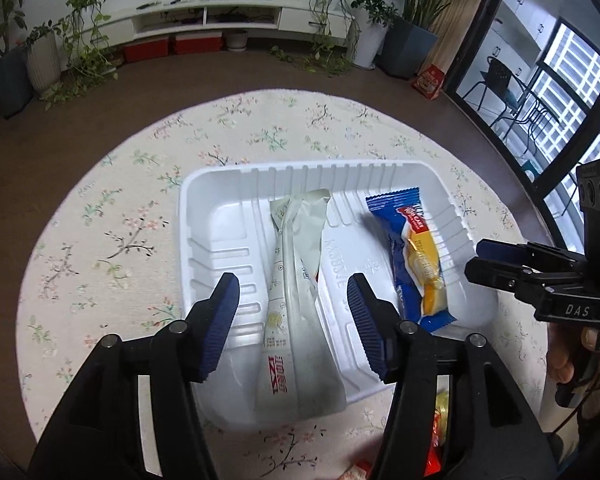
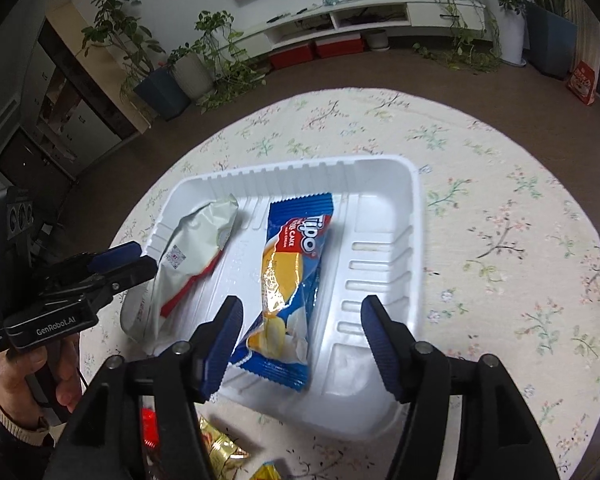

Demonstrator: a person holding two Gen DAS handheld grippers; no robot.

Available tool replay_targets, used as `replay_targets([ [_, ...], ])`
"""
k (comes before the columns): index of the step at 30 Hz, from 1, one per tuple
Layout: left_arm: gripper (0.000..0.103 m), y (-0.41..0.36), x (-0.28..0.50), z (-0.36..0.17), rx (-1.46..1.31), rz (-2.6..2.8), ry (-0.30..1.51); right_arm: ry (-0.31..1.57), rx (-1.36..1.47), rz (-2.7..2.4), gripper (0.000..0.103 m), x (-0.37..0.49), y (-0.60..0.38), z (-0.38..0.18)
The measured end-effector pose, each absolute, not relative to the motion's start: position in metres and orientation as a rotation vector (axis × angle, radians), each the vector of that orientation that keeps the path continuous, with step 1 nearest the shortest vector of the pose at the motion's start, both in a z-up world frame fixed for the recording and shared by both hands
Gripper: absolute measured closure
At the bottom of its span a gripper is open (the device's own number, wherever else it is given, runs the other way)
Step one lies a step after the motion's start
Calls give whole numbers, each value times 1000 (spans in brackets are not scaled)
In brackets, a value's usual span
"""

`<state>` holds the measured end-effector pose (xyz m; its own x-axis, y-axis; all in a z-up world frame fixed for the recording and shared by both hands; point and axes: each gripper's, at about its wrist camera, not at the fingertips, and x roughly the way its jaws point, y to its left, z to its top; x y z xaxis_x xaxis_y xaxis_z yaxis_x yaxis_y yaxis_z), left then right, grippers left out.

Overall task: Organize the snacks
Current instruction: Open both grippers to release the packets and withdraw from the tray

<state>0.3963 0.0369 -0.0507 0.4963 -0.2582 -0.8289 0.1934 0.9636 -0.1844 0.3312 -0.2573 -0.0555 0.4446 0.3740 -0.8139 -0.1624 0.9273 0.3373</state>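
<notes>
Left wrist view first: the left gripper (image 1: 292,300) hangs over the white tray (image 1: 220,184), its blue pads spread apart and touching nothing. Between them, lower down, lies the pale white snack packet (image 1: 296,280), lengthwise in the middle of the tray, its near end hanging over the tray's near rim. To the right, in the same tray, rests the blue cake packet (image 1: 412,260), angled along the right wall, apart from the white one. The tray sits on a round worktop with a floral cloth (image 1: 100,240). At the far right the right gripper (image 1: 480,258) pokes in, held by a hand (image 1: 568,356). More wrappers peek in red and yellow at the near edge (image 1: 440,420).

Over to the right wrist view: the right gripper (image 2: 300,336) has its jaws wide apart, nothing pinched. The blue cake packet (image 2: 292,280) lies just beyond them in the tray (image 2: 380,280), free of both pads. Left of it sits the white snack packet (image 2: 188,264), spilling over the tray's left rim. The left gripper (image 2: 128,260) hovers beside that packet, a hand (image 2: 32,384) gripping its handle. Gold wrappers (image 2: 220,444) lie on the near cloth.
</notes>
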Motion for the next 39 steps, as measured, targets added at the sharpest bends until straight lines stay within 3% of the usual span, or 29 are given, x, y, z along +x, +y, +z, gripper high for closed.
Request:
replay_targets([
  [4,38,42,374,-32,-56,-253,977,1035,243,322,33,311,-269,-43],
  [9,4,56,330,-8,-97,-266,910,995,323,326,18,273,-291,-33],
  [10,3,61,317,-3,-115,-273,887,987,349,329,15,263,-297,-32],
  [19,0,90,199,12,-202,-277,697,913,495,349,10,164,-318,-33],
  [29,1,92,87,-21,-235,-174,788,884,661,365,9,77,-315,-51],
  [39,1,93,61,-58,-286,-150,839,971,871,441,0,38,-303,-82],
])
